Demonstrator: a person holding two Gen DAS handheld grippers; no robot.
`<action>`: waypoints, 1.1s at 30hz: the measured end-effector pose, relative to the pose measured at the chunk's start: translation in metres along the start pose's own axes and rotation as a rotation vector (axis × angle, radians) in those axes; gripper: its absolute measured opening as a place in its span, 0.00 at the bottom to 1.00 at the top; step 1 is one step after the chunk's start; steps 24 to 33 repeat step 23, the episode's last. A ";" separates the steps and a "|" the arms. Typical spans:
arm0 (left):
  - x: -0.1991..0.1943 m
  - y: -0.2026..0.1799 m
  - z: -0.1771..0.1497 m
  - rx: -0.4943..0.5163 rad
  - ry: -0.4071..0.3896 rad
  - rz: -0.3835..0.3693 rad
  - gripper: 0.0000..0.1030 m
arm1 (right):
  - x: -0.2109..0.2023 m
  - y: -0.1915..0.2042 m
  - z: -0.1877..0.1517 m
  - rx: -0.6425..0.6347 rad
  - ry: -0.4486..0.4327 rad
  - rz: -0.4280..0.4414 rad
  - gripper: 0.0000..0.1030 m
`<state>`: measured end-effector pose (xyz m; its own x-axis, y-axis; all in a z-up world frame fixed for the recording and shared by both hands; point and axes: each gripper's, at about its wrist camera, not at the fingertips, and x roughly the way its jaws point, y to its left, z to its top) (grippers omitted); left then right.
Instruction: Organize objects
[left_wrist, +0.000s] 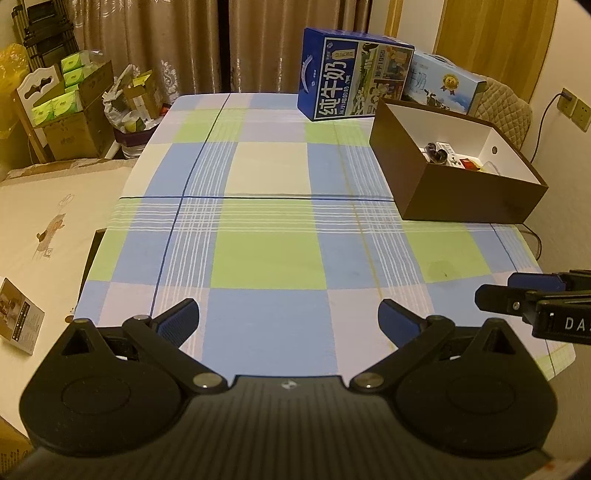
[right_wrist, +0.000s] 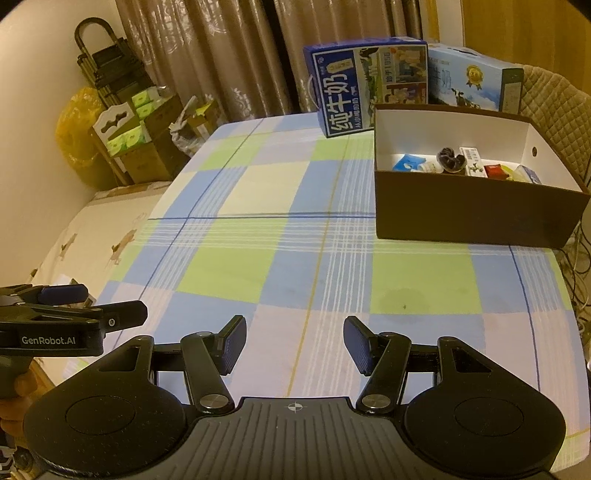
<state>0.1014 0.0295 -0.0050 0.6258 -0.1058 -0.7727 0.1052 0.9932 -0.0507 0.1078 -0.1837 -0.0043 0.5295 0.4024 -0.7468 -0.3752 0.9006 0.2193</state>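
A dark brown box with a white inside (left_wrist: 458, 192) (right_wrist: 476, 210) stands at the far right of the checked tablecloth. Inside it lie several small items: a blue packet (right_wrist: 408, 162), a dark curled object (right_wrist: 450, 158) (left_wrist: 436, 151), a white carton (right_wrist: 472, 160) and a red packet (right_wrist: 496, 171). My left gripper (left_wrist: 288, 321) is open over the near edge of the table, nothing between its fingers. My right gripper (right_wrist: 295, 343) is open too, empty, near the front edge. Each gripper shows at the side of the other's view.
Two blue milk cartons (left_wrist: 351, 74) (right_wrist: 476, 77) stand behind the box at the table's far edge. A padded chair (left_wrist: 506, 103) is at the right. Cardboard boxes with green packs (left_wrist: 70, 107) sit on the floor at left. A cream-covered surface (left_wrist: 48, 229) adjoins the table.
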 end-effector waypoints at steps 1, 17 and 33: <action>0.001 0.000 0.000 -0.001 0.001 0.000 0.99 | 0.001 0.000 0.001 0.000 0.001 0.001 0.54; 0.008 0.002 0.003 -0.005 0.008 0.004 0.99 | 0.009 -0.003 0.004 -0.002 0.017 0.010 0.54; 0.015 -0.004 0.006 -0.001 0.015 0.011 0.99 | 0.014 -0.009 0.006 -0.003 0.025 0.013 0.54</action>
